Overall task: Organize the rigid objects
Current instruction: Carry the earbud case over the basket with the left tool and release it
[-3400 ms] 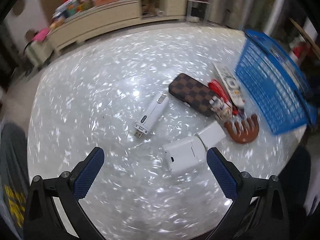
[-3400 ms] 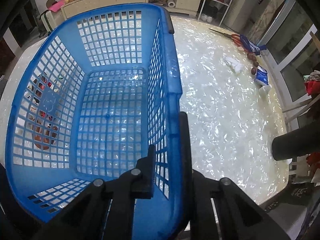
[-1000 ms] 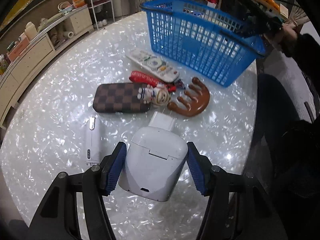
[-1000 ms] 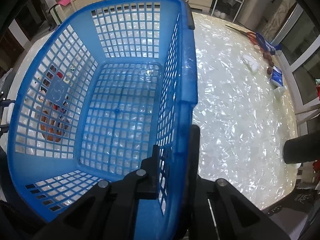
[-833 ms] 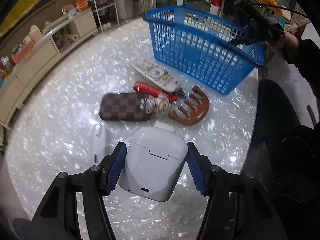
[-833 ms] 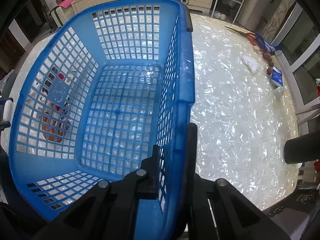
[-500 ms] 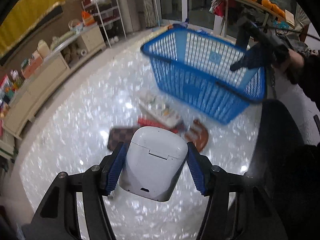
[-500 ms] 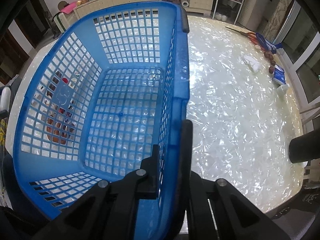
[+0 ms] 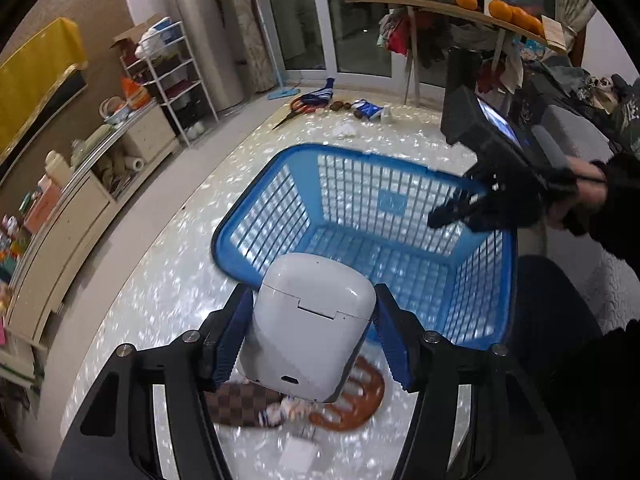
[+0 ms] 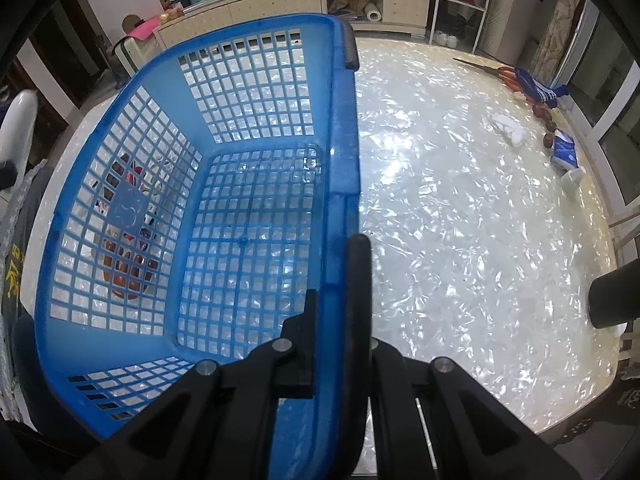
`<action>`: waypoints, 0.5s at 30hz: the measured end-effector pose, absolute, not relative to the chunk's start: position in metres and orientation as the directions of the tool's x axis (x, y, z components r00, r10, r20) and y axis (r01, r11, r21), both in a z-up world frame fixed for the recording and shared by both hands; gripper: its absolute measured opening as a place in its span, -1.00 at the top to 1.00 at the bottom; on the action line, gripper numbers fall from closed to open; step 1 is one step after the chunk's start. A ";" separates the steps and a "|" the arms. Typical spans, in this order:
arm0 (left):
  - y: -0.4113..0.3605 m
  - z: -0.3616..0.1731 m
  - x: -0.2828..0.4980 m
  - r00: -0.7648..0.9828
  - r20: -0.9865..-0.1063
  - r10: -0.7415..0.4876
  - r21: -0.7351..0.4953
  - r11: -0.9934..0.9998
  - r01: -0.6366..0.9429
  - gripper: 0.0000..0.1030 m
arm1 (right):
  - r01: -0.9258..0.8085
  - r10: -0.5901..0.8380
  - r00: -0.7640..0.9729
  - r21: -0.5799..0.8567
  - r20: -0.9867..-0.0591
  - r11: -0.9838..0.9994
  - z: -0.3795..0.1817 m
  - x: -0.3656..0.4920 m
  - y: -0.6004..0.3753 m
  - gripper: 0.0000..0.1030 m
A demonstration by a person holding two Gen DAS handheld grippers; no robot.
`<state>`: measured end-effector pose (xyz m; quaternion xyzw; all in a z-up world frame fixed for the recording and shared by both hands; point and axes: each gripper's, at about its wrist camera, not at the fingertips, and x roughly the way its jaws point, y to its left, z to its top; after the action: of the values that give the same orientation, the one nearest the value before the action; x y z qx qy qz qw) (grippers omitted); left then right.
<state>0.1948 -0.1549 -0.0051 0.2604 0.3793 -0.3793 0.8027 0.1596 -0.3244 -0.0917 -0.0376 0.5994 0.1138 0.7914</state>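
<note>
My left gripper (image 9: 312, 320) is shut on a white earbud case (image 9: 310, 324) and holds it in the air just short of the near rim of the blue basket (image 9: 400, 240). The basket is empty inside. My right gripper (image 10: 338, 280) is shut on the basket's right rim (image 10: 342, 168); it also shows in the left wrist view (image 9: 472, 208) at the basket's far right corner. Below the case lie a checkered brown case (image 9: 236, 404), a small figurine (image 9: 288, 406), a brown hand-shaped wooden piece (image 9: 352, 400) and a small white square block (image 9: 298, 456).
The pearly white table (image 10: 460, 220) carries scissors (image 10: 496, 70), a blue packet (image 10: 564, 154) and small items at its far right edge. A cabinet and shelves (image 9: 80, 184) stand beyond the table. A dark cylinder (image 10: 616, 296) sits at the right edge.
My left gripper took hold of the white earbud case, lifted it off the table and swung it toward the basket. My right gripper kept its hold on the rim and tilted the basket slightly.
</note>
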 end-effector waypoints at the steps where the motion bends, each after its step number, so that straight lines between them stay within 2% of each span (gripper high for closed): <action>1: -0.160 -0.005 0.198 0.425 -0.805 -0.414 0.128 0.578 0.806 -0.26 | -0.223 0.138 0.258 0.080 -0.956 0.972 -0.092 0.160 -0.325 0.92; 15: -0.222 -0.044 0.220 0.354 -0.840 -0.412 0.119 0.496 0.860 -0.26 | -0.194 0.171 0.285 0.118 -0.943 0.974 -0.092 0.160 -0.329 0.92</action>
<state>0.2196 -0.2221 -0.0438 0.2862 0.3914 -0.4122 0.7713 0.1598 -0.3288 -0.0918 -0.0095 0.5868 0.1138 0.8016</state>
